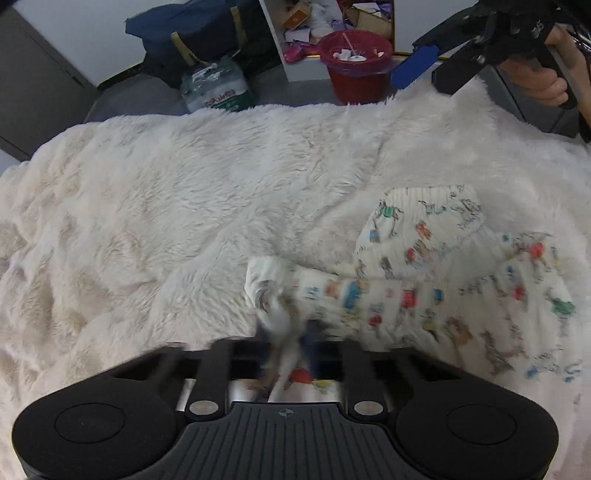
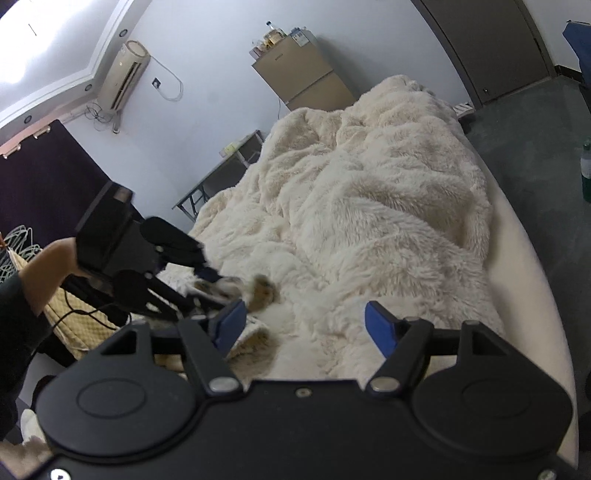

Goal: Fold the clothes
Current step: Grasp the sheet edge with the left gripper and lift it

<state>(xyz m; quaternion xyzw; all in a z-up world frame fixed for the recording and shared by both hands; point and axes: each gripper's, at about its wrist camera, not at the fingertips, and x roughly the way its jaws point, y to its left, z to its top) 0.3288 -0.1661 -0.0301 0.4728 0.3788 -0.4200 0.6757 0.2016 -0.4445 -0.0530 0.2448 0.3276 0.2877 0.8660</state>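
Down on a shaggy cream-white fur blanket [image 1: 192, 192] lies a small white knitted garment printed with little coloured figures [image 1: 443, 288], spread toward the right side of the left wrist view. One narrow sleeve-like end of it runs leftward and into the left gripper [image 1: 286, 339], whose fingers are pressed together on that bunched cloth; this part of the picture is blurred, so the exact hold on the fabric is hard to read. The gripper points steeply down at the blanket.

Up in the far right corner of the same view hangs the right gripper [image 1: 417, 66], held by a bare hand [image 1: 543, 81] above the blanket's edge. In its own view, its blue-padded fingers [image 2: 380, 325] stand well apart with nothing between them, only fur blanket beyond. Left of them, the left gripper shows again, with its tips on the crumpled garment end.

Beyond the bed stand a red plastic bucket [image 1: 356, 70], a large clear water bottle [image 1: 216, 88] and a dark blue bag [image 1: 184, 33] on the grey floor.
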